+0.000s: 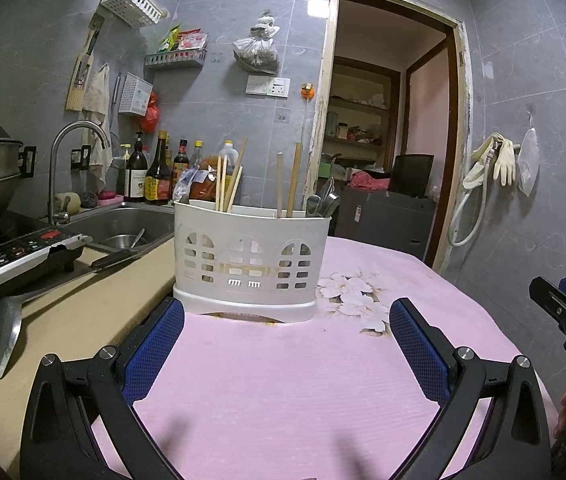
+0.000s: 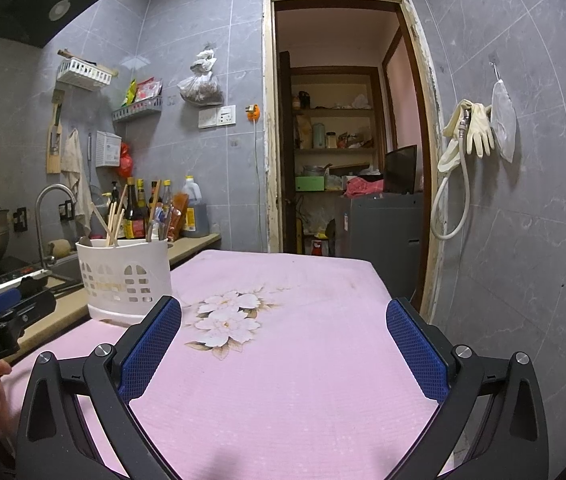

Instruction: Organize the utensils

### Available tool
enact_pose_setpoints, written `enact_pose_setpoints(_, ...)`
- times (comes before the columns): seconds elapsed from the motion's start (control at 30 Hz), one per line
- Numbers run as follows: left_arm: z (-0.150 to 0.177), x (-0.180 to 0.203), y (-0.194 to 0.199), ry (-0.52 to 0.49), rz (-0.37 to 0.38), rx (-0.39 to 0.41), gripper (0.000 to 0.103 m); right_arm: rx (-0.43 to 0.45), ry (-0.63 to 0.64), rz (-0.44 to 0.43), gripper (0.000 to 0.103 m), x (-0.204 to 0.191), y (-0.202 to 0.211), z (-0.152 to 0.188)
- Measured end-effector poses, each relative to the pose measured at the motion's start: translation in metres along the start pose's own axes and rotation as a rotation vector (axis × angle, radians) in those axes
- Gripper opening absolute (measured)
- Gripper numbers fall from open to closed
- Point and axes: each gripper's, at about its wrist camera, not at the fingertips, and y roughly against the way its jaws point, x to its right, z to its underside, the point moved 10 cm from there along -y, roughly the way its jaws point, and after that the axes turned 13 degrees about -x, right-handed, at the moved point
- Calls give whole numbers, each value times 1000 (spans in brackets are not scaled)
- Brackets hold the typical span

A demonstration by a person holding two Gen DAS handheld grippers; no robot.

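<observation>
On pink cloth (image 1: 283, 380), white utensil caddy (image 1: 251, 264); both claws spread, empty.

We see a white plastic utensil holder (image 1: 251, 260) with arched cut-outs standing upright at the left edge of the pink-clothed worktop (image 1: 303, 380). Its left compartment holds pale chopsticks (image 1: 225, 184), the middle two wooden sticks (image 1: 293, 180), and the right metal spoons (image 1: 323, 202), all leaning handles-up.
</observation>
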Motion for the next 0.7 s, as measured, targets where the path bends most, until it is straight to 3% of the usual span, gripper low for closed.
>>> enact_pose_setpoints(0.7, -1, 0, 1, -5, -8, 2, 101, 1, -6, -2, 103, 1, 1, -1)
